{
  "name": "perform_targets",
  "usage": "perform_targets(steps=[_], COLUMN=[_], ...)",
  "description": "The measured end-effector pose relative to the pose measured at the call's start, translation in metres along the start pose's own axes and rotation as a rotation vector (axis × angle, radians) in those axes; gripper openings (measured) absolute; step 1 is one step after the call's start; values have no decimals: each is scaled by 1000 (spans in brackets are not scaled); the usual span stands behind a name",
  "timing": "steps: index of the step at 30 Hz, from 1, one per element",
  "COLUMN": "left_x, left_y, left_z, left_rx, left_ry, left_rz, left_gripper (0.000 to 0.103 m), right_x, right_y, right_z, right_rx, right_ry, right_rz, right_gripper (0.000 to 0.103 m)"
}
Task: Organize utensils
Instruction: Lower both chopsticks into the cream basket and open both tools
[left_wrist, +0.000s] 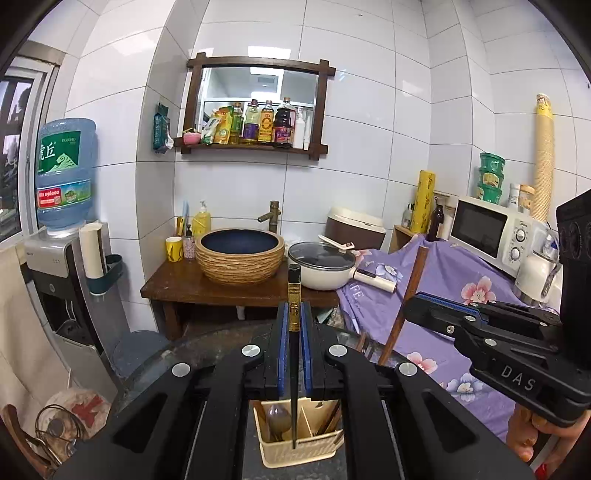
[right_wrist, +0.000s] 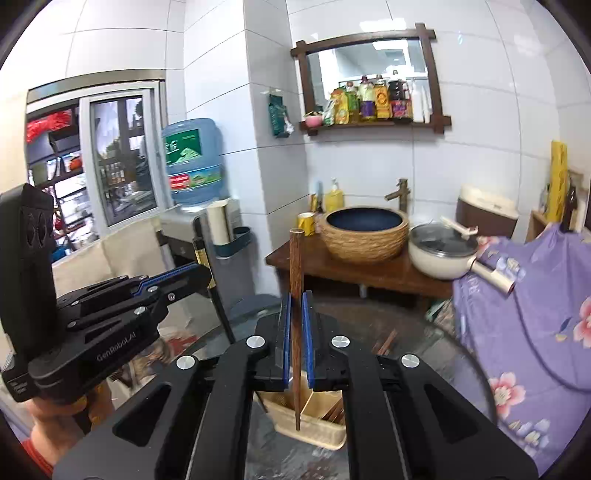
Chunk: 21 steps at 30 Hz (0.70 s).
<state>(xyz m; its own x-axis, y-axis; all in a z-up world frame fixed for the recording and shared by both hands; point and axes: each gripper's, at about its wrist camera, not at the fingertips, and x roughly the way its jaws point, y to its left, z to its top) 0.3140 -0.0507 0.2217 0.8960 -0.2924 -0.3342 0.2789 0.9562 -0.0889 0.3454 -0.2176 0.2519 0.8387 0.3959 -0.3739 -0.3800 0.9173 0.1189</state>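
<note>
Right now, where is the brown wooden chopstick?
The brown wooden chopstick stands upright, pinched in the right gripper, its tip over the beige utensil caddy.

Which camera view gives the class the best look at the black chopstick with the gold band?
The left wrist view: the black chopstick stands upright, centred between the left tongs, its tip over the cream utensil holder. The right wrist view shows it only partly, off to the left and half hidden behind the left tongs.

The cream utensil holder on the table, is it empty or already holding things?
Holding things. The utensil holder has a spoon in its left compartment and brown chopsticks in its right.
</note>
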Motion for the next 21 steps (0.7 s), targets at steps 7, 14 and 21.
perform_targets(steps=[7, 14, 21], left_x=[41, 80, 101], left_y=[4, 17, 24], left_z=[-10, -61, -100], left_rx=[-9, -42, -41], left_ry=[36, 154, 244], left_rz=[44, 50, 41], left_gripper=[6, 6, 6], right_x=[50, 94, 110], right_y=[-10, -24, -28], right_z=[-12, -66, -99], right_rx=[18, 73, 60], right_ry=[52, 152, 177], right_rz=[-61, -68, -79], right_gripper=[7, 7, 7])
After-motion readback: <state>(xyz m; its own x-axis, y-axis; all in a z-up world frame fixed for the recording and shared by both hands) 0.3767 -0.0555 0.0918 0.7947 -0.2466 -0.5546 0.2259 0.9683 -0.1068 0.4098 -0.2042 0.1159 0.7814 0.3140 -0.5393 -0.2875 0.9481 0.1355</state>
